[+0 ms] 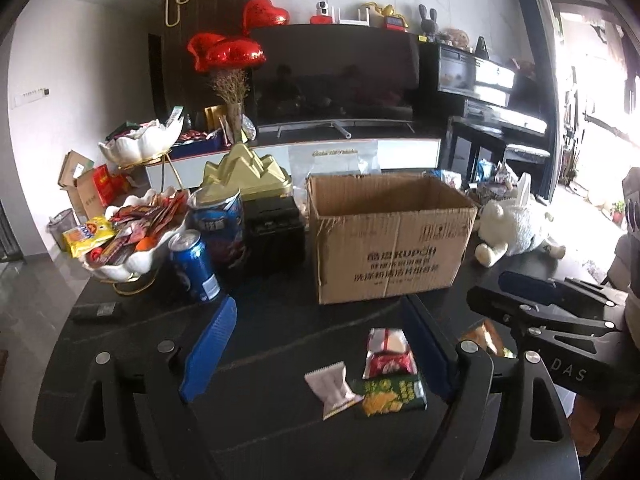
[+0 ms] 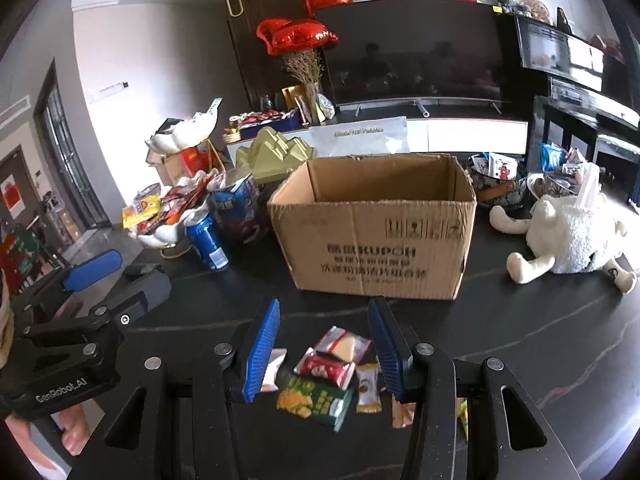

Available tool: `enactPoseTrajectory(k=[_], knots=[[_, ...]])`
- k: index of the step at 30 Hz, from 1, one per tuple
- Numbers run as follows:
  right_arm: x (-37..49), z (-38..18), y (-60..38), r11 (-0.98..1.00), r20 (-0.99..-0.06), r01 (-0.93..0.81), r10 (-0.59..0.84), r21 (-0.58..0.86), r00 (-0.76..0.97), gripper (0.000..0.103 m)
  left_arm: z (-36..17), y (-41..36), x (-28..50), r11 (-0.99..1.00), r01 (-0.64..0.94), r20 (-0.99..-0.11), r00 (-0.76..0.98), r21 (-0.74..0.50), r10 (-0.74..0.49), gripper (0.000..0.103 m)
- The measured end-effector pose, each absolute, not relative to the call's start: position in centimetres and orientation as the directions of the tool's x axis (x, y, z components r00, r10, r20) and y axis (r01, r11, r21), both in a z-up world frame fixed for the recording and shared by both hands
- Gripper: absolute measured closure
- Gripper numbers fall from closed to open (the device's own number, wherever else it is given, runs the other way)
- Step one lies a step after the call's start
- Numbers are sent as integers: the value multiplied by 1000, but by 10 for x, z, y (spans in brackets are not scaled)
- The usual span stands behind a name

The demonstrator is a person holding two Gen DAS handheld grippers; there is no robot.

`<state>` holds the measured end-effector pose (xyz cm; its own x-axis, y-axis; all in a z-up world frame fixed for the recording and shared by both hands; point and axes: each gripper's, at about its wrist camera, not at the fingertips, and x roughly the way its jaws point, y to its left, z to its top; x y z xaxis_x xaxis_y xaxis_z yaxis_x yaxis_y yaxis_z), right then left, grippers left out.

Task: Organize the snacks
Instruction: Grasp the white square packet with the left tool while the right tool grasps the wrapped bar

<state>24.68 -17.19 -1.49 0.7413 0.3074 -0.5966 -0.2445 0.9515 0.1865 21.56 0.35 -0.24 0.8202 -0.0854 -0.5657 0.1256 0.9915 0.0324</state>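
Note:
Several small snack packets lie on the dark table in front of an open, empty-looking cardboard box point(image 1: 392, 236) point(image 2: 376, 232). Among them are a green packet point(image 1: 394, 394) point(image 2: 316, 400), a red and white packet point(image 1: 388, 354) point(image 2: 332, 360) and a pale wrapper point(image 1: 332, 388). My left gripper point(image 1: 320, 352) is open above the packets with nothing between its blue pads point(image 1: 210, 346). My right gripper point(image 2: 324, 348) is open, hovering over the same pile, its blue pads point(image 2: 260, 352) either side of it. Each gripper shows at the edge of the other's view.
A blue can point(image 1: 194, 266) point(image 2: 208, 242), a snack canister point(image 1: 218, 220) and a white dish of snacks point(image 1: 132, 236) stand left of the box. A white plush toy point(image 1: 516, 228) point(image 2: 572, 236) lies right of it. Bowls of snacks point(image 2: 496, 180) sit behind. A TV stands beyond.

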Motion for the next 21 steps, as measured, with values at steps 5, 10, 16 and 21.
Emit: enactPoseTrajectory(k=[5,10,16,21], knots=[[233,-31,-175,956,-615,-229,294,184,732,56,-16,6,201,994,108,-576,814,17,-78,20],[223,-46,-176,954,-636,-234,300,188,711,56,-38,9,187,995,100,-610,789,3,-77,20],[219,-69,-168,951,-678,-255,305,176,669,56,-67,14,191,994,98,-682,724,-49,-105,20],[231,-89,-165,946,-716,-251,321,207,619,56,-83,14,200,993,94,-712,692,-75,-119,20]])
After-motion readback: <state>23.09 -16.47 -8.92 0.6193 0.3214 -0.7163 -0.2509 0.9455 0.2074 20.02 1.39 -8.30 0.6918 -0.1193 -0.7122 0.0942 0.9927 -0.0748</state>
